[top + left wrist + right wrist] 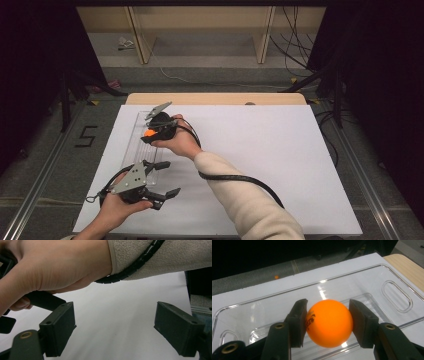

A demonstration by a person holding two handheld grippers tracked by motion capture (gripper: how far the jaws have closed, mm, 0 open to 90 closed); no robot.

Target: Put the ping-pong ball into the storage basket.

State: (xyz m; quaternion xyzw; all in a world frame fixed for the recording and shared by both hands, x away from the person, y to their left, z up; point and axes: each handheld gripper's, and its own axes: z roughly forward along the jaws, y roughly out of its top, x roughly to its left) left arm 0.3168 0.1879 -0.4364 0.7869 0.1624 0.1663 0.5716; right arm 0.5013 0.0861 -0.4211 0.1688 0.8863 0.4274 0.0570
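Note:
An orange ball [328, 322] sits pinched between both pads of my right gripper [327, 322], just above a clear plastic tray [372, 282]. From the high view the ball [149, 133] shows as a small orange spot under the right gripper [150, 134], which hovers over the tray [141, 120] at the left of the white sheet. My left gripper [167, 178] rests nearer the front edge, its jaws wide apart. In the left gripper view the pads [59, 327] stand far apart over bare white sheet, with the right forearm crossing above.
The white sheet [260, 165] covers the wooden table; its right half is bare. A black cable [235, 179] trails from the right gripper along the sleeve. A small orange object [276, 277] lies on the grey floor beyond the table edge.

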